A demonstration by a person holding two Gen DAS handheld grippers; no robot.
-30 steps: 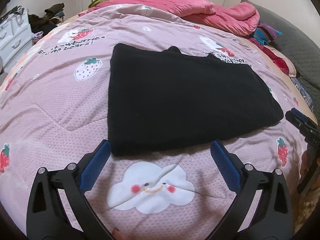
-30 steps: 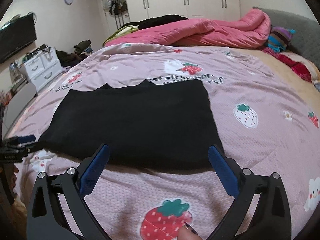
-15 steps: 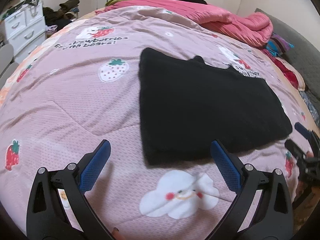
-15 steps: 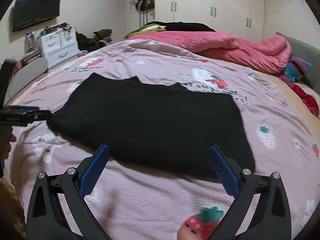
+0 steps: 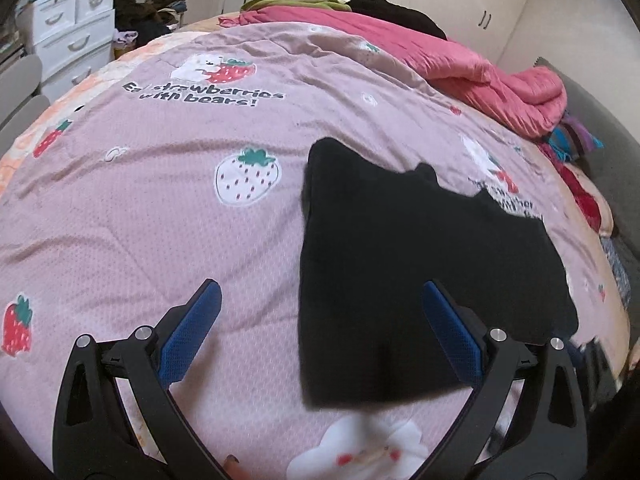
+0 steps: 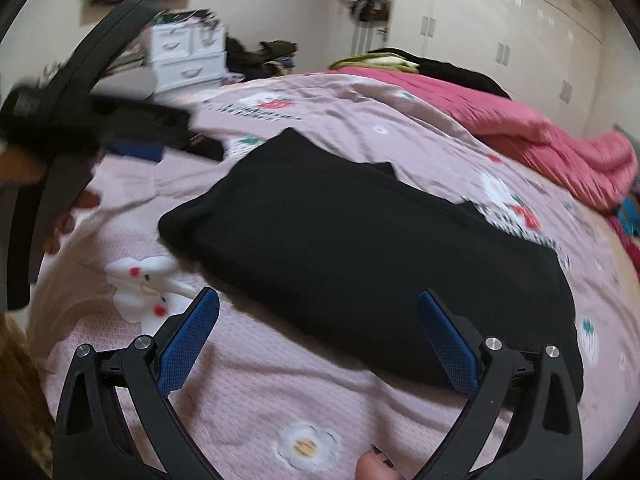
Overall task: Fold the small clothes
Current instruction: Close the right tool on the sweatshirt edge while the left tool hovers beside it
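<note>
Black cloth, a folded garment (image 5: 420,264), lies flat on the pink bedspread (image 5: 140,208) and fills the centre right of the left wrist view. In the right wrist view the same garment (image 6: 360,248) runs from the centre toward the right edge, with its rounded folded corner pointing to the left of the frame.

The left gripper (image 5: 320,332) sits at the bottom of its own view with its blue-padded fingers (image 5: 192,332) spread wide apart and empty; the right-hand finger overlaps the near edge of the garment in the picture, but I cannot tell whether it touches. The right gripper (image 6: 318,336) is likewise wide apart and holds nothing, its right-hand finger over the near edge of the garment, its left-hand finger over bare bedspread.

At the upper left of the right wrist view the left gripper (image 6: 136,136) shows as a blurred dark shape, with a hand (image 6: 60,220) below it.

A rumpled pink quilt (image 5: 480,72) lies at the upper right, and a white chest of drawers (image 5: 72,32) stands at the upper left.
</note>
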